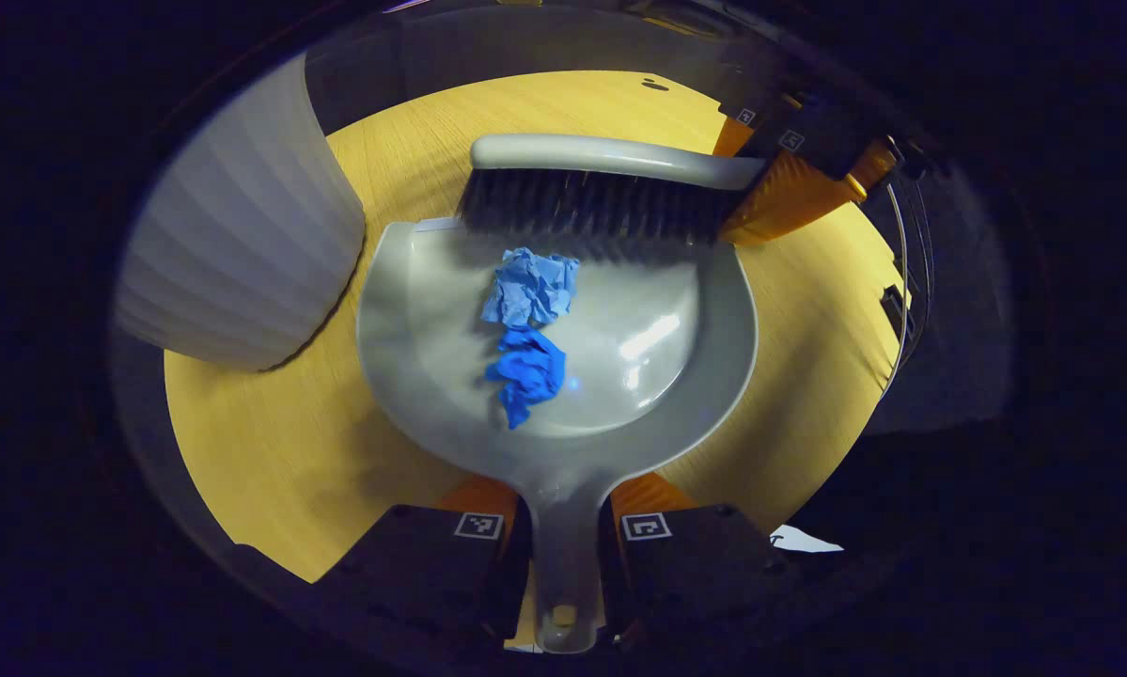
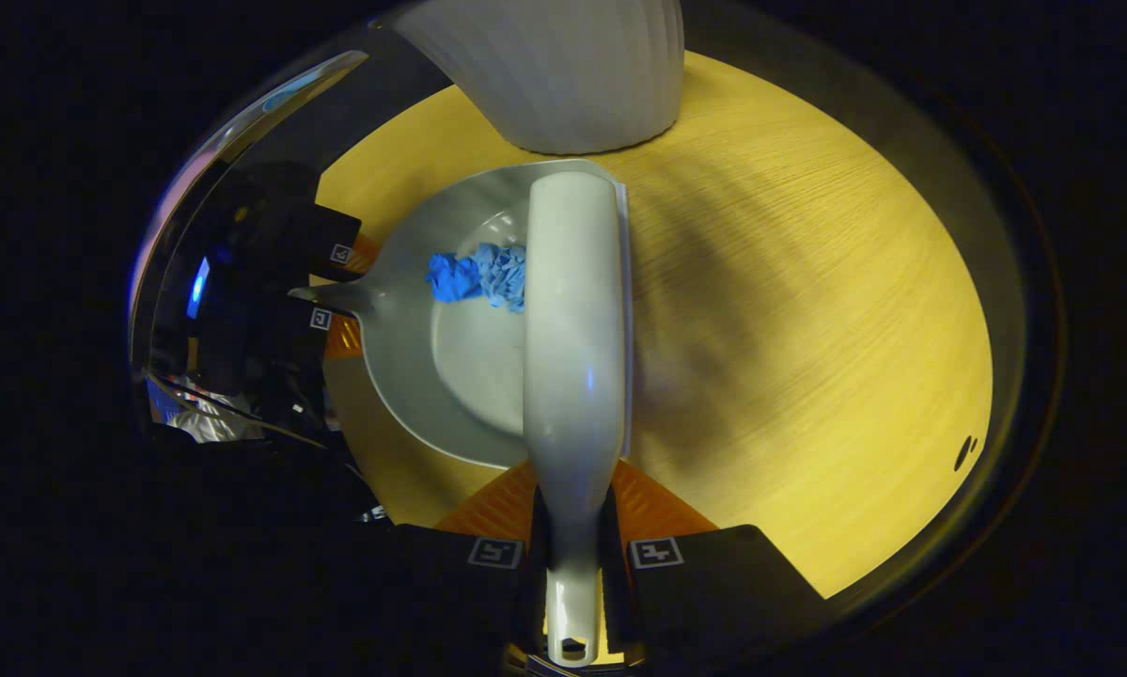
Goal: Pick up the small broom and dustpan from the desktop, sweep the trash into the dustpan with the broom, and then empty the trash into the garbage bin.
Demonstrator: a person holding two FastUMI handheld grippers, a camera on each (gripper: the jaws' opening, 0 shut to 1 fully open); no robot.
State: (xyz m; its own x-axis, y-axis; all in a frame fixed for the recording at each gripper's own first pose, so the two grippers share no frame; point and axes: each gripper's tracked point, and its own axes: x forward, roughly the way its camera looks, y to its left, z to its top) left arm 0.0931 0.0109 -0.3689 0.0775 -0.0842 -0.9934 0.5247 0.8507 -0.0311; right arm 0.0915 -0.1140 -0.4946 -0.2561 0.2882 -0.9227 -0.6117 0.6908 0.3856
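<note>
The left tongs grip the thin handle of a grey plastic dustpan, which lies flat on the yellow wooden worktop. Two crumpled blue paper scraps sit inside the pan, one paler and one darker, touching each other. The right tongs are closed on the handle of the small broom, whose dark bristles rest across the pan's open lip. A white ribbed garbage bin stands just beside the pan's front corner. The paper looks very light and loose, likely to slide or blow out if the pan tips forward; the smooth, glossy pan probably offers little friction. The stiff handle is the natural hold. Open worktop lies to the pan's other side, while the bin's wall crowds its near corner.
</note>
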